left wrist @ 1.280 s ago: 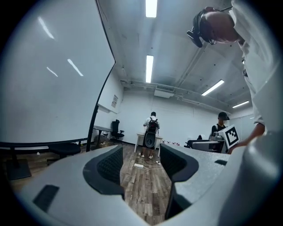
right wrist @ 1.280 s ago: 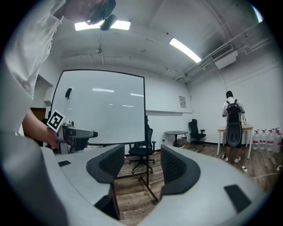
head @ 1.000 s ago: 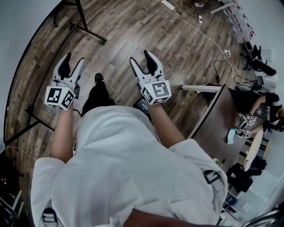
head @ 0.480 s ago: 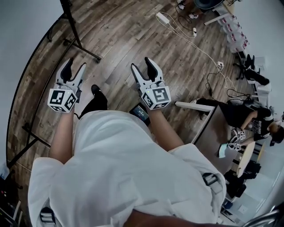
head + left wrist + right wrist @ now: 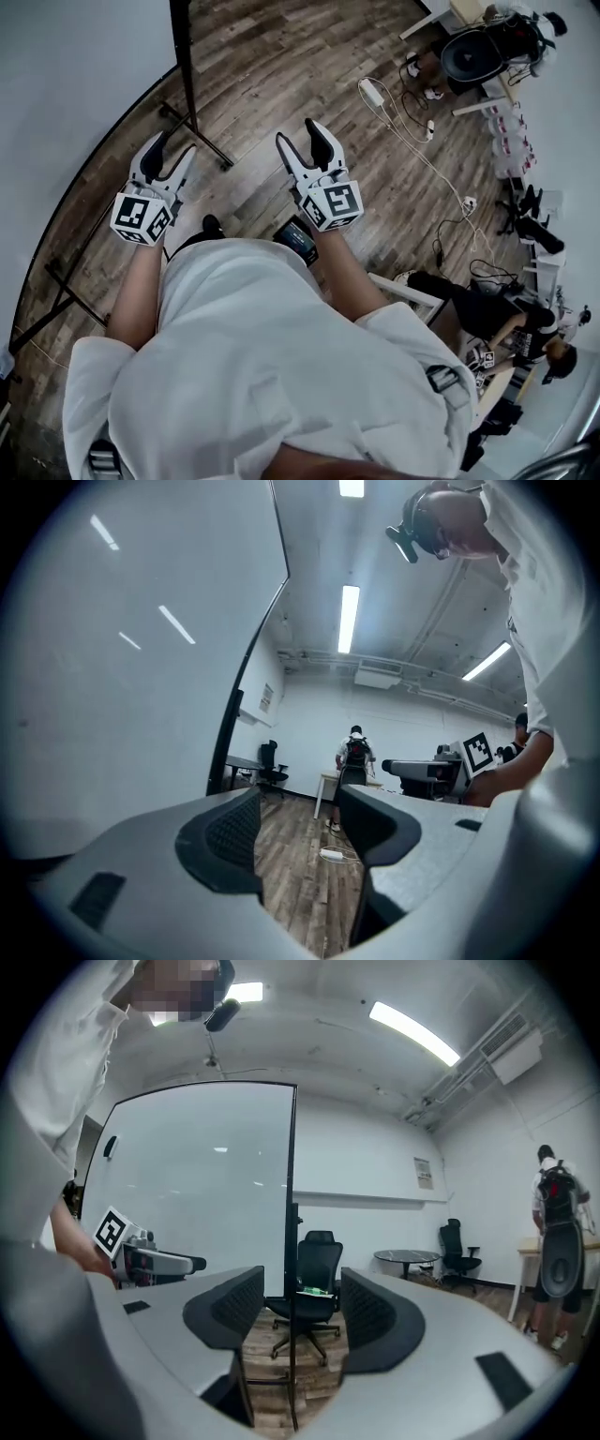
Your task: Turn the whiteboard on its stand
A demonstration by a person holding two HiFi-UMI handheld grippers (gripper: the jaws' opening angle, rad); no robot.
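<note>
The whiteboard (image 5: 80,89) fills the upper left of the head view, a big white panel in a thin dark frame (image 5: 184,66), standing upright on a black stand (image 5: 195,139) whose foot bar runs across the wood floor (image 5: 281,75). In the right gripper view it takes up the left half of the frame, with its near vertical edge running straight down the middle.

I judge it stiff and bulky rather than fragile. The face looks smooth and glossy, so my pads would slide on it. The frame edge is the place to pinch, around mid height, where a push should swing the board without tipping the stand. It will likely move slowly and carry on once started, so I'd keep it gentle.

My left gripper (image 5: 172,147) is spread wide with nothing between the jaws, close beside the board's face at centre left. My right gripper (image 5: 298,135) is also spread and empty at centre frame. The board's edge lines up with its gap but is well apart.

Beyond the board stands an office chair (image 5: 316,1283), and a cable (image 5: 403,122) trails across the floor at upper right.
</note>
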